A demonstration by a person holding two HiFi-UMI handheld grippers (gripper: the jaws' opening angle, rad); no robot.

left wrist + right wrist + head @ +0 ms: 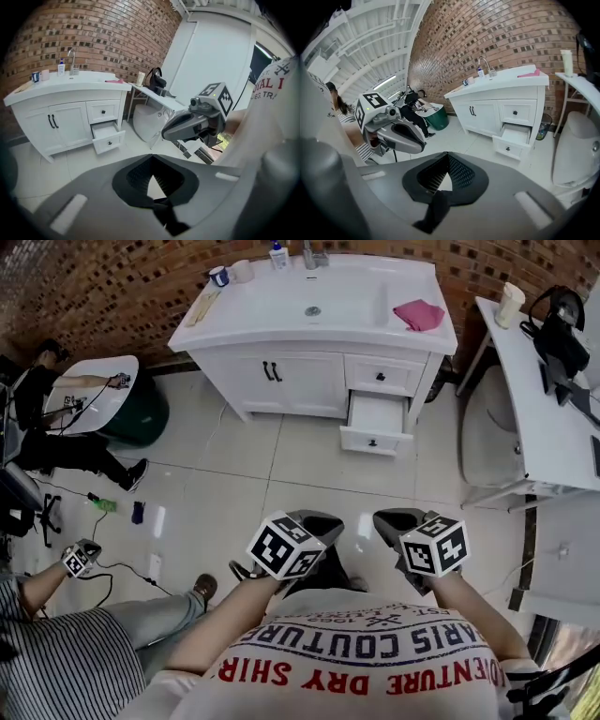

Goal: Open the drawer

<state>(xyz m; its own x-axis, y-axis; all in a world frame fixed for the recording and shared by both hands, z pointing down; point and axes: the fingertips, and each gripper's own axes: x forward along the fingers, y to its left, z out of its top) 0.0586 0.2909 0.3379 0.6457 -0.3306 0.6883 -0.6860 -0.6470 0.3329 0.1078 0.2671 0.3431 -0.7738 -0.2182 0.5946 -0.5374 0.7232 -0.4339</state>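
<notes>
A white vanity cabinet (281,381) stands against the brick wall. Its lower right drawer (375,426) is pulled out and looks empty inside; the small drawer (380,376) above it is closed. The open drawer also shows in the left gripper view (108,136) and the right gripper view (513,140). My left gripper (319,521) and right gripper (396,519) hang side by side close to my body, far from the cabinet over the tiled floor. Both have their jaw tips together with nothing between them, the left gripper (151,157) and the right gripper (447,154).
A pink cloth (419,314), bottles and a cup lie on the vanity top. At the right are a white table (544,418) with dark gear and a white seat (487,442). At the left a person (56,442) sits beside a green bin (141,413); cables cross the floor.
</notes>
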